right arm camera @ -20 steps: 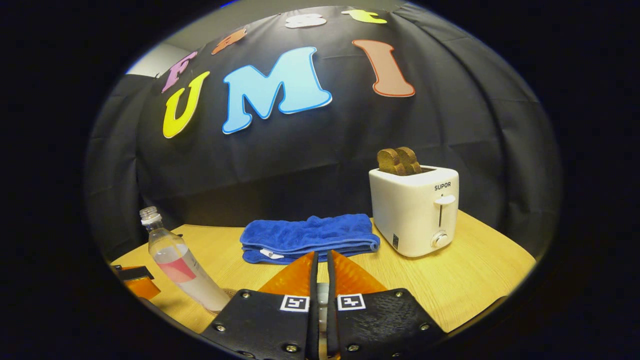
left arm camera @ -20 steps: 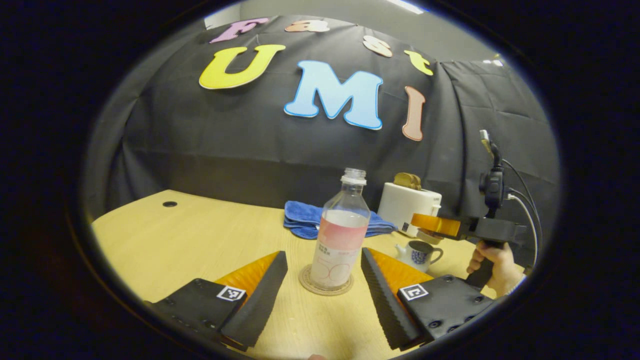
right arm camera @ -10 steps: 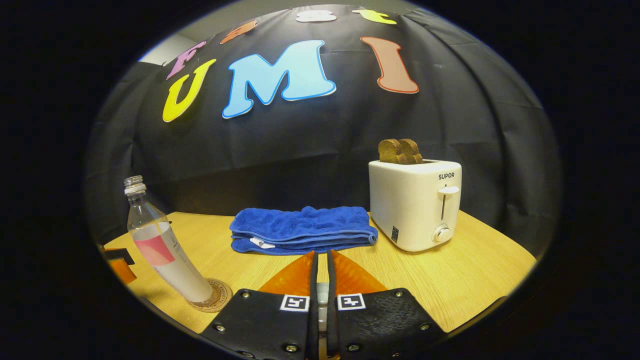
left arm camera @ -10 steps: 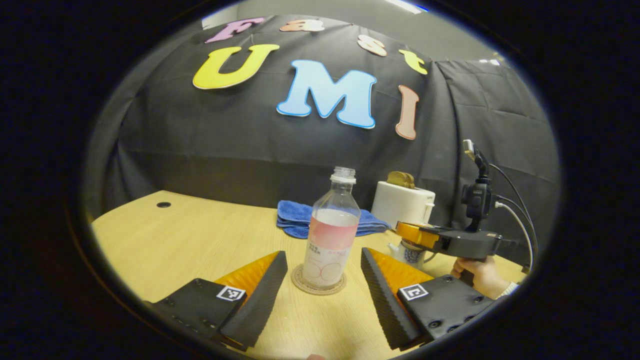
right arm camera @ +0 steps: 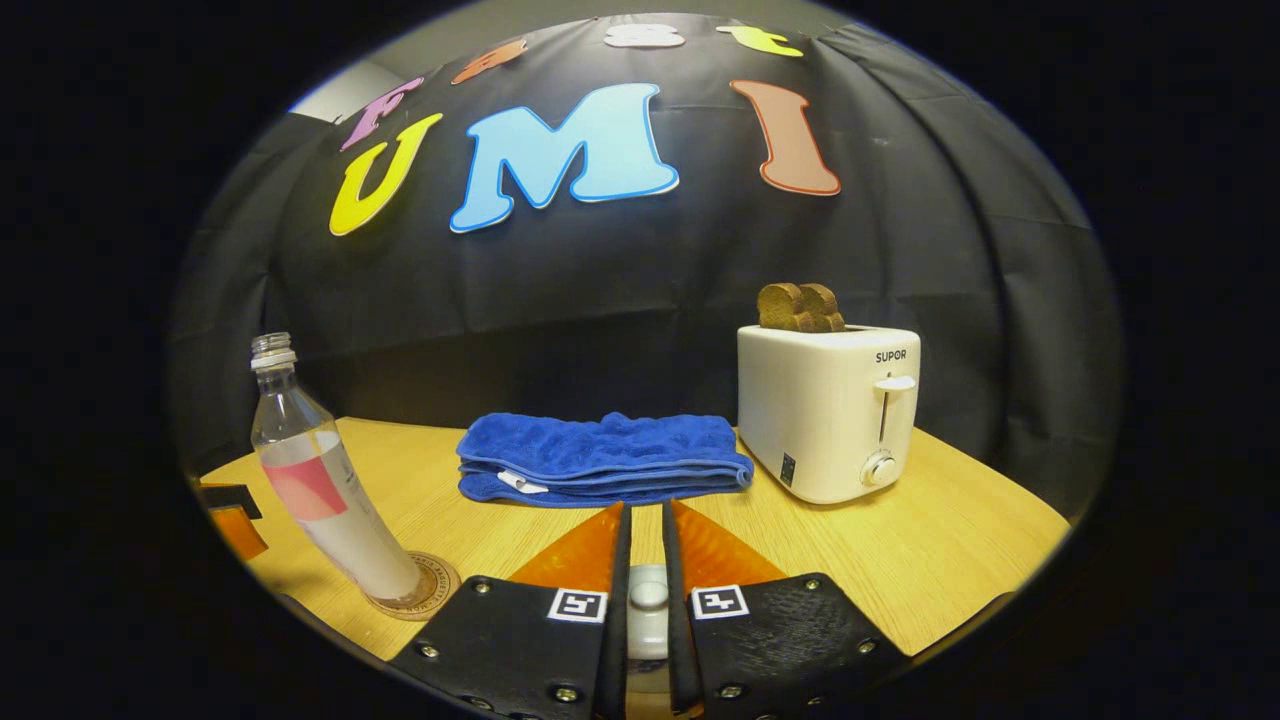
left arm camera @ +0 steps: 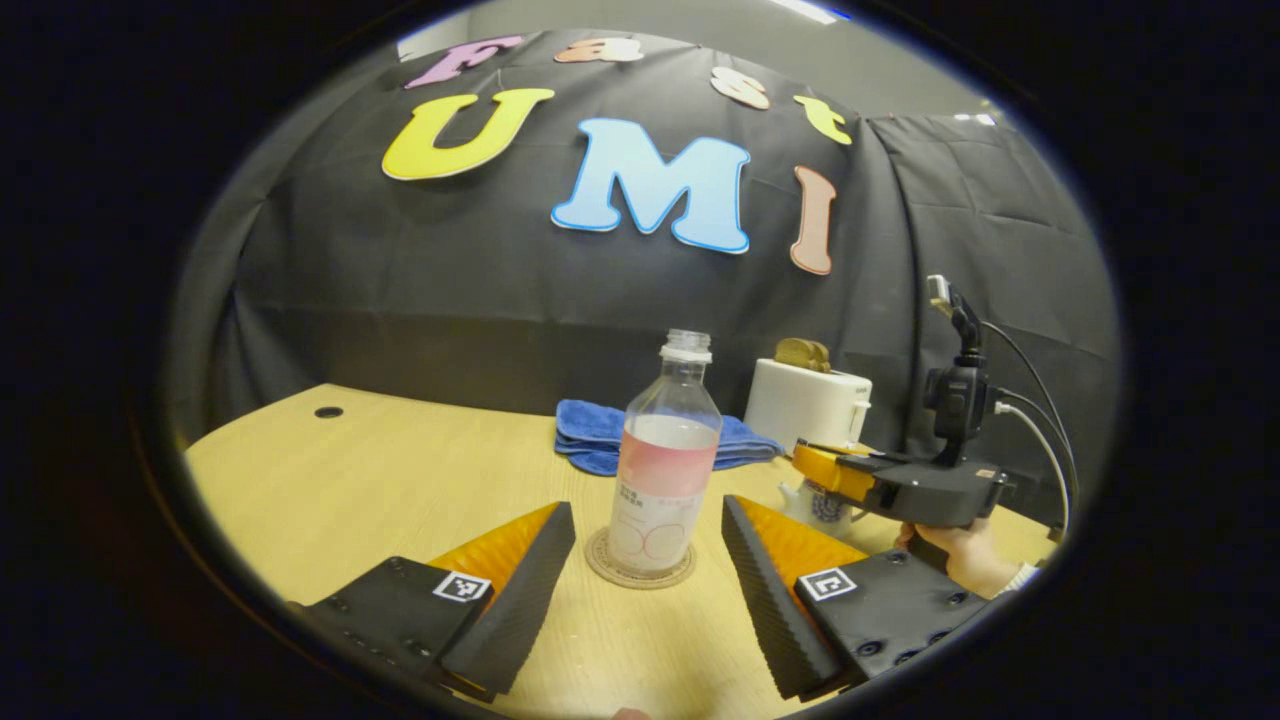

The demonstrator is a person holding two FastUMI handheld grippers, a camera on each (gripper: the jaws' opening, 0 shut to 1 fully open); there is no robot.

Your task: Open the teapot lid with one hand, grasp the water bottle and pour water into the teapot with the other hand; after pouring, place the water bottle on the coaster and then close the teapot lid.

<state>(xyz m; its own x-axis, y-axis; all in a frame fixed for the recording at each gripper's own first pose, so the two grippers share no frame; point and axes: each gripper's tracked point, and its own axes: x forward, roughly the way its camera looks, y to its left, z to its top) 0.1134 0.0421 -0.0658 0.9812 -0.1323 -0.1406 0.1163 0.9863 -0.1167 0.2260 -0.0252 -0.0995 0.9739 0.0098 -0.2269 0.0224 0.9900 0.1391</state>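
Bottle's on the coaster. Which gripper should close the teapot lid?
Right. The right gripper sits over the teapot with the lid between its fingers; the left gripper is open by the bottle.

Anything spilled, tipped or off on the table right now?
Nothing stands out. The water bottle stands upright on the coaster, uncapped, with the left gripper open around it, not touching. No water on the table. The towel is folded; the toaster is upright.
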